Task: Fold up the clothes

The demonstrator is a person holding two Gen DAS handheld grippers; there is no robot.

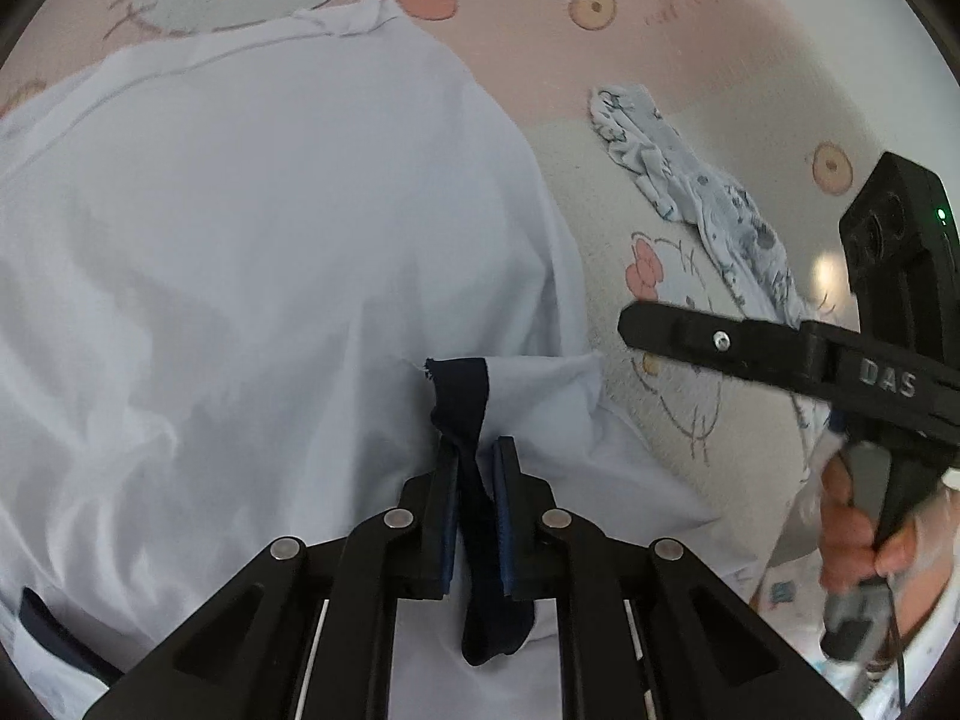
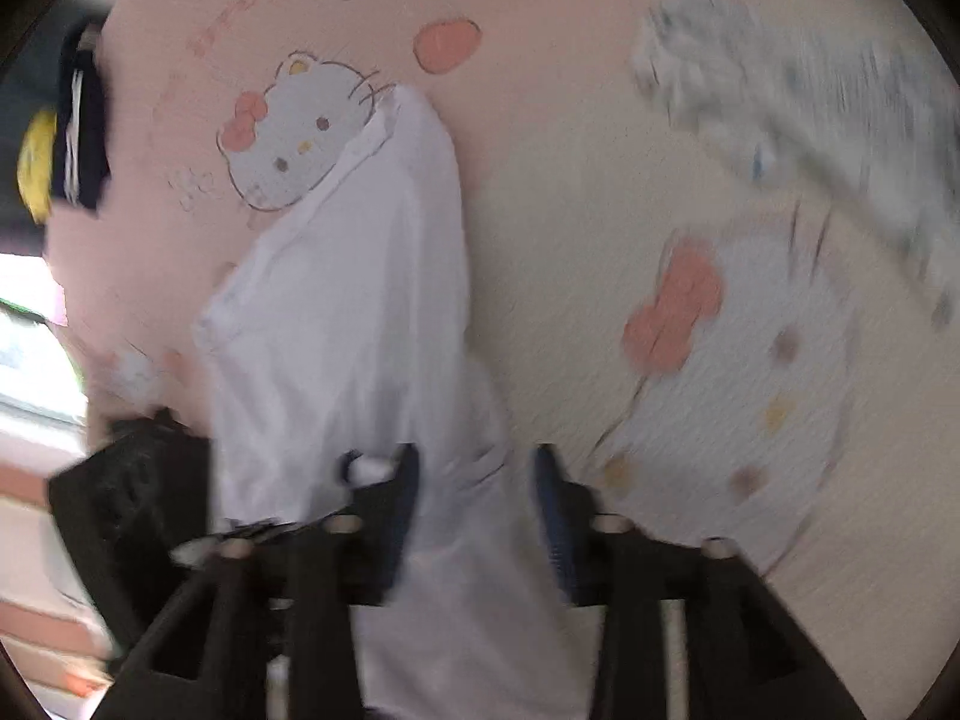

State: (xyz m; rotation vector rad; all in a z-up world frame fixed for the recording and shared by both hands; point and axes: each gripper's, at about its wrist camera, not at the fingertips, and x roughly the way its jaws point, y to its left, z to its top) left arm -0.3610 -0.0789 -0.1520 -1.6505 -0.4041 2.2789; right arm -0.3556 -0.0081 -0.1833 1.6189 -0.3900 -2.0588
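In the left wrist view, the left gripper [image 1: 475, 450] stands at the lower centre of the frame, and its two black fingers with blue pads are pressed narrow on the dark navy cuff band [image 1: 462, 396] of the white cotton shirt [image 1: 270, 228]. The navy band passes between the pads and hangs down below them. The shirt fills the left and the middle of this frame, and its far edge reaches the upper centre. It lies on the pink and cream bedsheet with cartoon cat print [image 1: 690, 60].

At the right side of the same frame the right gripper [image 1: 648, 327] comes in from the lower right, seen side on and held in a hand [image 1: 849, 525]. It is near the shirt edge but apart from it. Behind it, a crumpled white cloth with grey pattern [image 1: 690, 198] lies on the sheet, at the upper right.

The right wrist view is blurred. There the right tongs stand wide apart at the lower centre, and the white shirt lies between and under them, not pinched. A dark navy garment with yellow part [image 2: 78, 126] is at the upper left edge.
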